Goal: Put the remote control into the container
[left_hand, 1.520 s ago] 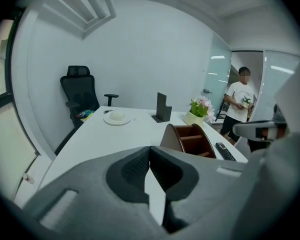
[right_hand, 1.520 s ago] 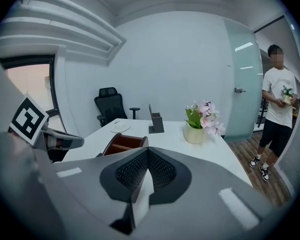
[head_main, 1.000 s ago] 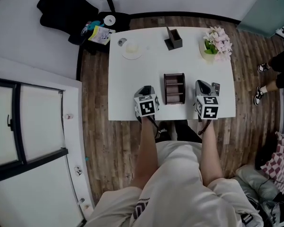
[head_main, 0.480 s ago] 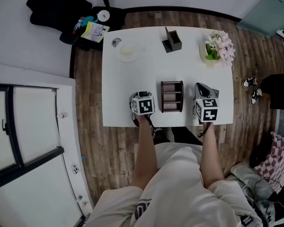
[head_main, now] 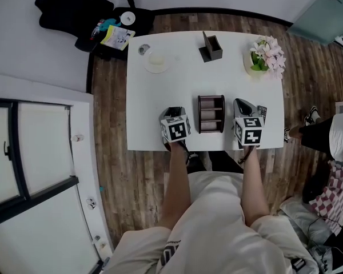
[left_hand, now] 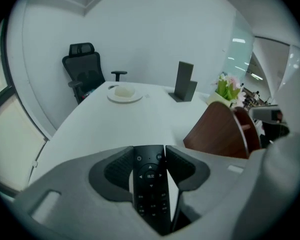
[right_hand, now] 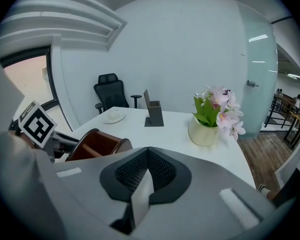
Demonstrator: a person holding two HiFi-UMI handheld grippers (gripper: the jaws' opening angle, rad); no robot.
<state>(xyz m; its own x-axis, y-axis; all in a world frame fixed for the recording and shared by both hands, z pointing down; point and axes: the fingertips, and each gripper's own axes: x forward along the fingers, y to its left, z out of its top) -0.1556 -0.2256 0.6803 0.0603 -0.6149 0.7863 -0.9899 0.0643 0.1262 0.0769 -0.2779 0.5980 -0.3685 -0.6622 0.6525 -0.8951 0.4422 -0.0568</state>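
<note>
The task is at its opening stage. The remote control (left_hand: 151, 189) is low in the centre of the left gripper view, lying lengthwise between the jaws of the left gripper (left_hand: 150, 165). Those jaws have just been closing in. They stand wide, and their dark pads (left_hand: 115, 169) appear to meet both long edges of the remote, so the grasp looks made or nearly made. Whether the remote is clear of the white table (head_main: 154, 96) cannot be told.

The container (head_main: 211, 113), a brown wooden organiser with three compartments, sits at the centre of the head view, just right of the left gripper there and between the two grippers. Its compartments look empty. In the left gripper view it shows at the right middle of the frame, apart from the remote.

The right gripper (right_hand: 147, 170) has its jaws pressed together with nothing between them, and it hovers just right of the container in the head view.

Judging from this, the lift, the carry across to the container and the release into a compartment are all left to do.
</note>
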